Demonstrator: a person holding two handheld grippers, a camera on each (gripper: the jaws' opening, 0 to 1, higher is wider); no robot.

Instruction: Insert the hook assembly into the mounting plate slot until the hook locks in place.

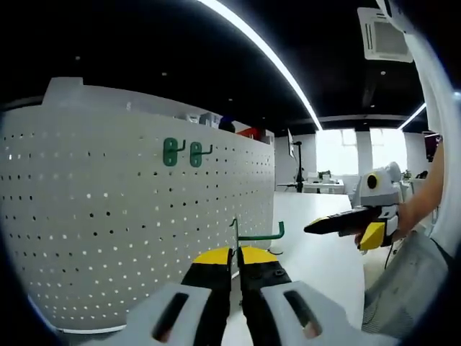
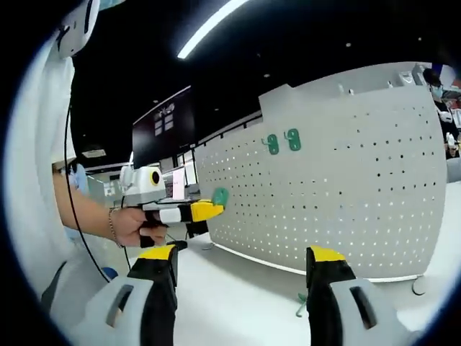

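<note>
A white perforated mounting plate (image 1: 130, 238) is seen standing upright on the white desk (image 1: 317, 252), filling the left part of the left gripper view, with 2 green hooks (image 1: 181, 152) already seated high on its face. In front of it, the left claw (image 1: 235, 261) is clamped narrowly on a green hook assembly (image 1: 253, 232), whose wire arm juts to the right; the hook is held near the plate but apart from it, so insertion is judged not yet begun. Further right in that view, the right claw (image 1: 315, 228) is seen held by a hand, its yellow and black jaws nearly together from this side. In the right gripper view, the left claw (image 2: 216, 205) is seen at the left carrying the green piece, while the right claw (image 2: 241, 263) is spread wide with nothing between its jaws; another green hook (image 2: 301, 303) lies on the desk between them. Seating and locking are judged still outstanding
</note>
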